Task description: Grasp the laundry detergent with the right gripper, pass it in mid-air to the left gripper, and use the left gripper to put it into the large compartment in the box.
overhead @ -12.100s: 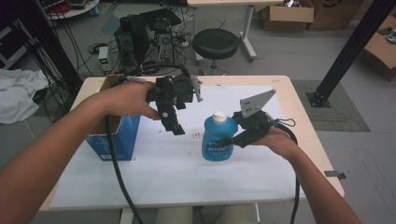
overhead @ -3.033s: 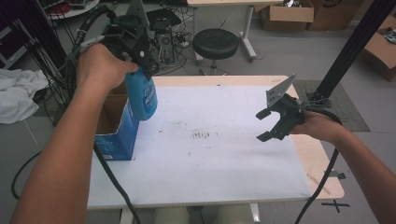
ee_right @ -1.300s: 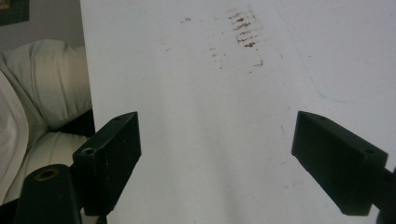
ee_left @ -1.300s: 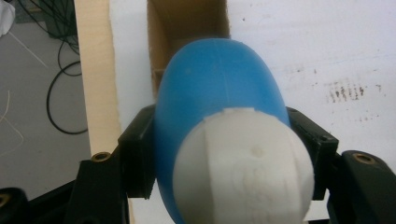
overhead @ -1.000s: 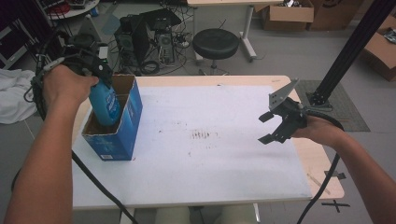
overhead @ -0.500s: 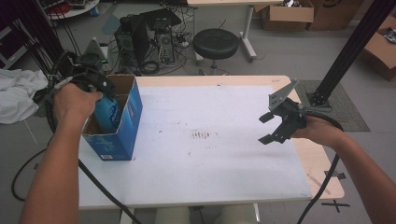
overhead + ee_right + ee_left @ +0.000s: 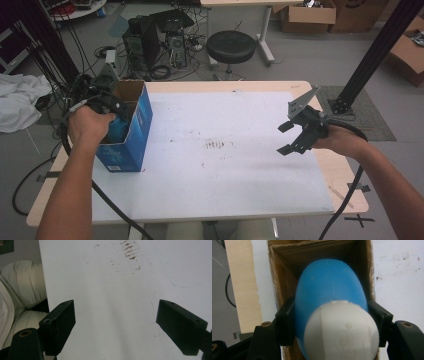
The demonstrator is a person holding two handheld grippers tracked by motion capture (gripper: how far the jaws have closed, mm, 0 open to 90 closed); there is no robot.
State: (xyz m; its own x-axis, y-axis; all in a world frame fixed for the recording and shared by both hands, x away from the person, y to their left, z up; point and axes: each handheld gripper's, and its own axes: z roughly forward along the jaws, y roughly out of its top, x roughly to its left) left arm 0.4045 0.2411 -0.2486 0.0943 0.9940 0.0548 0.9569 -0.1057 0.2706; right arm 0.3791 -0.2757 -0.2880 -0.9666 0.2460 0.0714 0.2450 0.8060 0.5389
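A blue bottle (image 7: 329, 290) with a white cap (image 7: 340, 332) hangs inside the open blue cardboard box (image 7: 131, 135) at the table's left. My left gripper (image 7: 330, 320) is shut on the bottle just below its cap, a black pad pressing each side. From above, the bottle (image 7: 118, 127) is only a patch of blue beside the left hand, with the left gripper (image 7: 107, 102) at the box's mouth. At the table's right, my right gripper (image 7: 289, 137) hovers open over the white sheet (image 7: 225, 160), and nothing lies between its black jaws in the right gripper view (image 7: 116, 325).
The box stands near the table's left edge. Dark smudges (image 7: 217, 145) mark the middle of the white sheet. A black post (image 7: 370, 55) rises behind the table's right corner. A stool (image 7: 231, 47) and computer gear (image 7: 160, 40) sit on the floor beyond the table.
My left gripper has gone down with the bottle, from over the box's mouth to well inside it. The right gripper has stayed where it was, open.
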